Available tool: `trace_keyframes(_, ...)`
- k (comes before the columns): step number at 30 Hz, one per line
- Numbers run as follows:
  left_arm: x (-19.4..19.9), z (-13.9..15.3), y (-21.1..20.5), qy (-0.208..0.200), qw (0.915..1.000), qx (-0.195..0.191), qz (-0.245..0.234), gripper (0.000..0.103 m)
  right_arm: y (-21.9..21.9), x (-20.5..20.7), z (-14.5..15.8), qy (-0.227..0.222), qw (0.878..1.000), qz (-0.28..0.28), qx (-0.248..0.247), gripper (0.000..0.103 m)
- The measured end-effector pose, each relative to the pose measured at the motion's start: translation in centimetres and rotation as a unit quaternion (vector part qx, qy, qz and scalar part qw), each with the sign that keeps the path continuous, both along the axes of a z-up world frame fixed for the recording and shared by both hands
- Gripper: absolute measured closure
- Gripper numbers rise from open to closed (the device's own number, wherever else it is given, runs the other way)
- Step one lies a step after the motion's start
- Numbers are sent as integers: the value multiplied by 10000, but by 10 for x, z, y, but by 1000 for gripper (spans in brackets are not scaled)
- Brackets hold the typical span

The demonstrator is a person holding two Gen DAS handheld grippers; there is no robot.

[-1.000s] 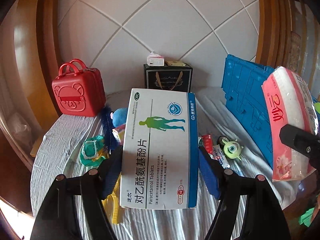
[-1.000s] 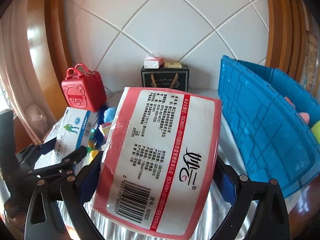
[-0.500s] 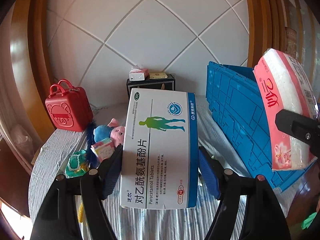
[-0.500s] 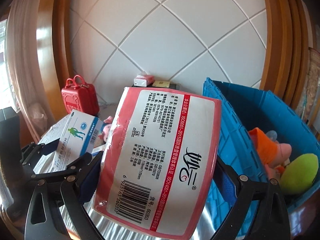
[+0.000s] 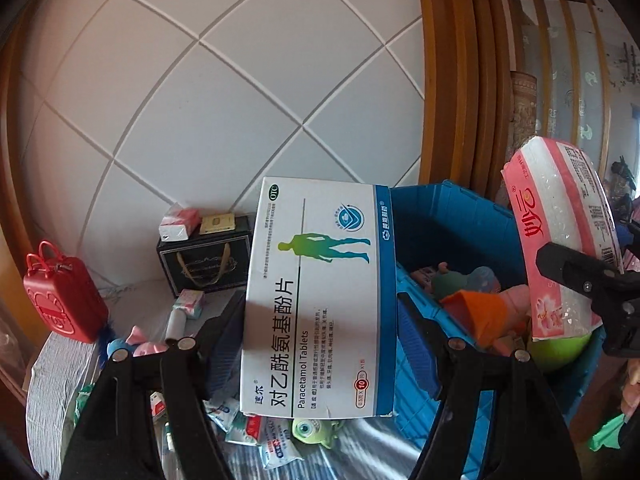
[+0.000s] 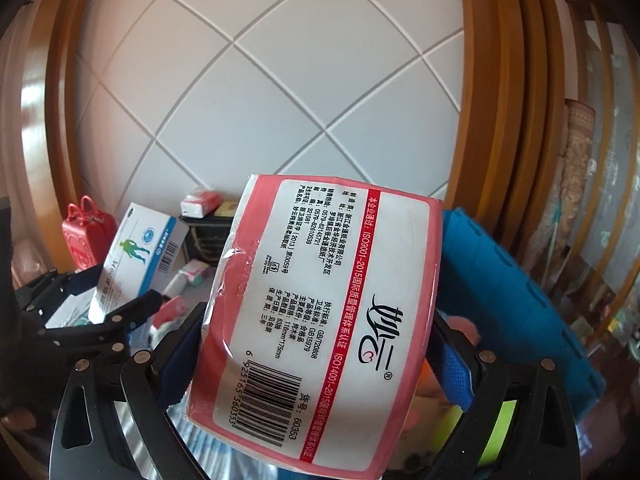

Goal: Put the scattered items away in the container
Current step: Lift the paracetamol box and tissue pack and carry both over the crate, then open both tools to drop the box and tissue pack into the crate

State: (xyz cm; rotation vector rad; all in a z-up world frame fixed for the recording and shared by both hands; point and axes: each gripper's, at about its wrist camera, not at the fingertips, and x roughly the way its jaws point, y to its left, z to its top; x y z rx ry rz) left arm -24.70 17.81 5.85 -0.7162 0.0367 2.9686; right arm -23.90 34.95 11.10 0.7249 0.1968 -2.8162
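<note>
While the left claw (image 5: 320, 320) is clamping the box (image 5: 316, 300) lengthwise and the right claw (image 6: 316, 344) is clamping the tissue pack (image 6: 320, 304), the bin (image 5: 452, 216) is lying at two o'clock of the left, nearer the right.

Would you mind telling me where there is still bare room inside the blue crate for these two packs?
The blue crate is bare along its far wall, behind the orange plush. Its near right corner is crowded: plush toys and a green ball. On the table, small packets clutter the near edge.
</note>
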Motion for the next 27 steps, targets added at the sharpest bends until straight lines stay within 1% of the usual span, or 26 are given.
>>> trace_keyframes(2,-7,8,32,57,9999,23,-117,32,34,-6,8,100,9997,-185,101,5)
trace_keyframes(4,-16,15,67,53,9997,86,-226,32,70,-11,13,134,9995,-249,119,4)
trace_keyframes(6,-29,20,104,-60,9993,165,-316,32,105,-20,16,126,9995,-217,176,4)
trace_keyframes(9,-62,25,154,-524,9976,216,-395,32,151,-48,13,-9,9994,-149,302,4)
trace_keyframes(11,-85,26,182,-825,9962,59,-280,32,177,-69,10,-145,9992,-104,364,4)
trace_keyframes(13,-106,22,204,-1203,9926,-127,-129,32,199,-90,5,-328,9985,-45,442,4)
trace_keyframes(14,-119,19,212,-1513,9883,-126,-113,32,207,-102,0,-457,9979,11,459,4)
trace_keyframes(16,-141,11,222,-2352,9717,111,-215,32,219,-127,-10,-780,9959,137,434,4)
trace_keyframes(17,-150,6,223,-2645,9639,226,-228,32,223,-139,-14,-917,9947,194,421,4)
trace_keyframes(18,-160,3,224,-2830,9587,261,-131,32,225,-151,-18,-1029,9934,243,437,4)
trace_keyframes(21,-184,-11,225,-3021,9528,31,302,32,222,-182,-36,-1325,9886,349,627,4)
trace_keyframes(22,-193,-21,224,-3137,9487,56,401,32,219,-192,-44,-1458,9859,381,726,4)
trace_keyframes(25,-219,-61,218,-3632,9300,152,538,32,206,-219,-75,-1849,9762,529,998,4)
trace_keyframes(26,-227,-73,216,-3748,9252,133,580,32,202,-226,-86,-2001,9721,575,1076,4)
trace_keyframes(27,-234,-83,215,-3816,9223,96,605,32,198,-233,-98,-2145,9680,601,1152,4)
